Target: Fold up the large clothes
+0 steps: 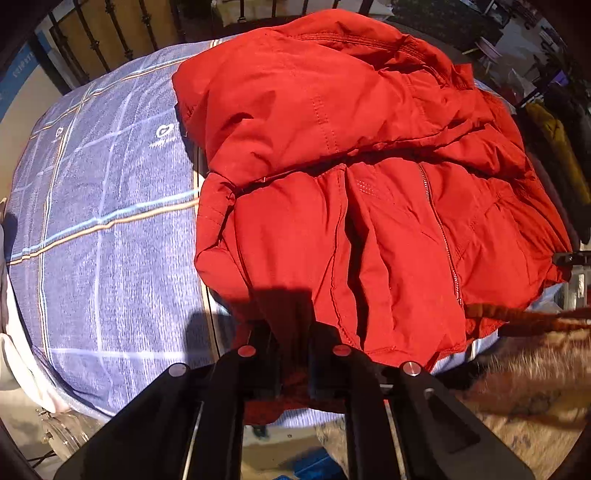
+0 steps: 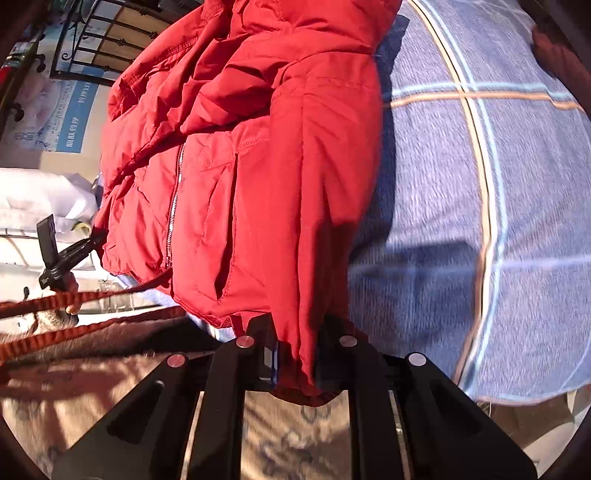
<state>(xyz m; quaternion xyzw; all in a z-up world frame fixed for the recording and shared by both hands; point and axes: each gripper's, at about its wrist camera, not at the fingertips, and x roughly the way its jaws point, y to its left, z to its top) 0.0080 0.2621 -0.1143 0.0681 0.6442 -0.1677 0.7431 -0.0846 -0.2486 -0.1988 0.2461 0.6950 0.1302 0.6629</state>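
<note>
A red padded jacket (image 1: 351, 155) lies crumpled on a blue checked bedsheet (image 1: 103, 206), its zip running down the front. My left gripper (image 1: 291, 354) is shut on the jacket's lower hem at the near edge of the bed. My right gripper (image 2: 295, 354) is shut on another part of the jacket (image 2: 258, 177), a hanging edge that looks like a sleeve or hem corner. The left gripper also shows in the right wrist view (image 2: 74, 254), at the jacket's far left edge. The right gripper's tip shows in the left wrist view (image 1: 570, 258), at the jacket's right edge.
The bedsheet (image 2: 461, 221) covers a bed with a dark metal headboard (image 1: 122, 33). A brown patterned rug (image 2: 295, 443) lies on the floor below. A red-orange cord (image 2: 55, 306) stretches across at the left. White bedding (image 2: 37, 199) and room clutter (image 1: 535, 74) lie beyond the bed.
</note>
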